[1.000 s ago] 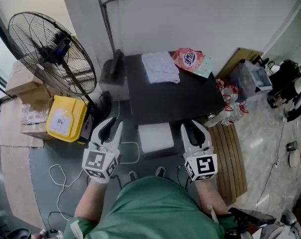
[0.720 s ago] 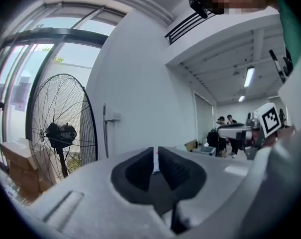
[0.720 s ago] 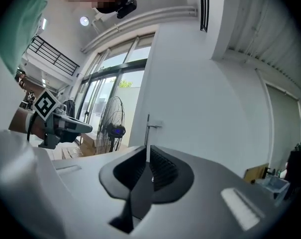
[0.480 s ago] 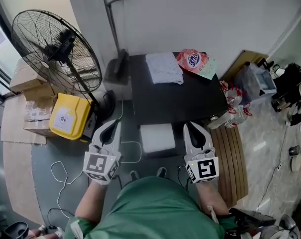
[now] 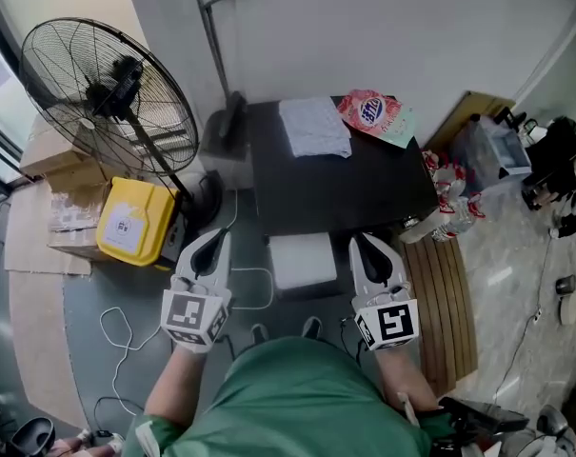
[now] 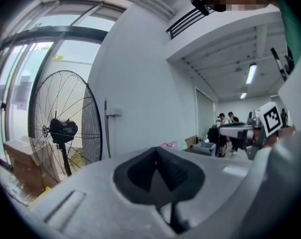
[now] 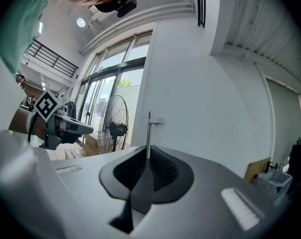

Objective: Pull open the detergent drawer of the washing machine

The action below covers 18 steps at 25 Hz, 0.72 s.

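- The left claw (image 5: 215, 240) is being held clenched, its two jaws meeting with nothing caught between them.
- The right claw (image 5: 365, 242) is likewise pressing its jaws together on nothing.
- Both claws are pointing roughly level and side by side, well apart, in front of a person in a green top (image 5: 292, 398).
- The washer (image 5: 340, 193), showing a black top, is standing just ahead of the claws, nearer the right one.
- A white block (image 5: 301, 262) is jutting out from the washer's near edge and sitting between the two claws, touching neither; I cannot tell whether this is the detergent drawer.
- A white cloth (image 5: 313, 127) is lying on the far part of the washer top, ahead of the gap between the claws.
- A pink bag (image 5: 371, 112) is lying beside the cloth, straight ahead of the right claw.
- A big fan (image 5: 107, 93) is standing ahead and to the left of the left claw.
- A yellow jug (image 5: 128, 225) is sitting on the floor just left of the left claw, with cardboard boxes (image 5: 54, 169) beyond it.
- A white cable (image 5: 116, 336) is looping across the floor behind and left of the left claw.
- A slatted wooden mat (image 5: 442, 303) is lying just right of the right claw.
- A pole (image 5: 209, 36) is leaning against the wall ahead of the left claw.
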### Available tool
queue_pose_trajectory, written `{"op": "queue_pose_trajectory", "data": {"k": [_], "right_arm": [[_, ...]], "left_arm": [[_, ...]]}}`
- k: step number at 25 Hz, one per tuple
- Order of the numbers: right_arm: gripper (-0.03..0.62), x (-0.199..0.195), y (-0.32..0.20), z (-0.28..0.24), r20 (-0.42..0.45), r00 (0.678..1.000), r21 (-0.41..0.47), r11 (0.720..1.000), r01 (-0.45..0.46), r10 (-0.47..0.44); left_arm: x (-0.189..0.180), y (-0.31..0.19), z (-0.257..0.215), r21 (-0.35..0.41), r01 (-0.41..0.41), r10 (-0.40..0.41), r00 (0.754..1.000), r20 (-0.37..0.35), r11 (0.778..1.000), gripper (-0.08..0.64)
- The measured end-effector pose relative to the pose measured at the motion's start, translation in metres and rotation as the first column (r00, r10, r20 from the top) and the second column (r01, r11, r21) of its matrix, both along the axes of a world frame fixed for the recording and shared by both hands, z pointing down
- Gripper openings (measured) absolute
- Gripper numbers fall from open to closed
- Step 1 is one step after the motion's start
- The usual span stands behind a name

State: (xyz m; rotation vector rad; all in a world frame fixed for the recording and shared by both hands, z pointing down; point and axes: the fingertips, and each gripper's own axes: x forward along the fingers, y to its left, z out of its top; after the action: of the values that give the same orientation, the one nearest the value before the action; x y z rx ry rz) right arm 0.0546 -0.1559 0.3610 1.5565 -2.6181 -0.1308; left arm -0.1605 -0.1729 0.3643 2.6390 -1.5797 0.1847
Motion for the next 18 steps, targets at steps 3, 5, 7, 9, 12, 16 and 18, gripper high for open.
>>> {"op": "queue_pose_trajectory", "data": {"k": [3,5,7,9,12,16,18], "right_arm": [[0.021,0.0,-0.0001,0.0,0.017,1.0,-0.008,1.0,0.005,-0.004],[0.021,-0.0001,0.0004,0.0002,0.022,1.0,-0.012,1.0,0.005,-0.005],[0.021,0.0002,0.0005,-0.0004,0.023,1.0,-0.015,1.0,0.005,-0.005],[0.021,-0.0004,0.0003,-0.0006,0.02,1.0,-0.015,1.0,0.005,-0.005],[0.021,-0.0024,0.0005,0.0002,0.026,1.0,-0.019,1.0,0.009,-0.008],[0.021,-0.0034,0.0031,-0.0003,0.028,1.0,-0.022,1.0,0.014,-0.014],[0.021,-0.0037,0.0033,-0.0007,0.027,1.0,-0.021,1.0,0.015,-0.015]], "left_arm": [[0.0,0.0007,0.0015,-0.004,0.0,0.0,1.0,0.002,1.0,-0.002],[-0.0003,0.0016,0.0019,-0.005,0.001,-0.001,1.0,0.003,1.0,-0.002],[-0.0002,0.0012,0.0022,-0.006,0.0,0.0,1.0,0.001,1.0,-0.002],[-0.0005,0.0003,0.0027,-0.009,-0.001,0.001,1.0,0.0,1.0,-0.002],[-0.0014,0.0007,0.0031,-0.011,-0.001,0.001,1.0,0.003,1.0,-0.002],[0.0006,0.0026,0.0047,-0.015,-0.006,0.006,1.0,0.003,1.0,-0.002],[0.0003,0.0025,0.0052,-0.017,-0.006,0.006,1.0,0.003,1.0,-0.002]]}}
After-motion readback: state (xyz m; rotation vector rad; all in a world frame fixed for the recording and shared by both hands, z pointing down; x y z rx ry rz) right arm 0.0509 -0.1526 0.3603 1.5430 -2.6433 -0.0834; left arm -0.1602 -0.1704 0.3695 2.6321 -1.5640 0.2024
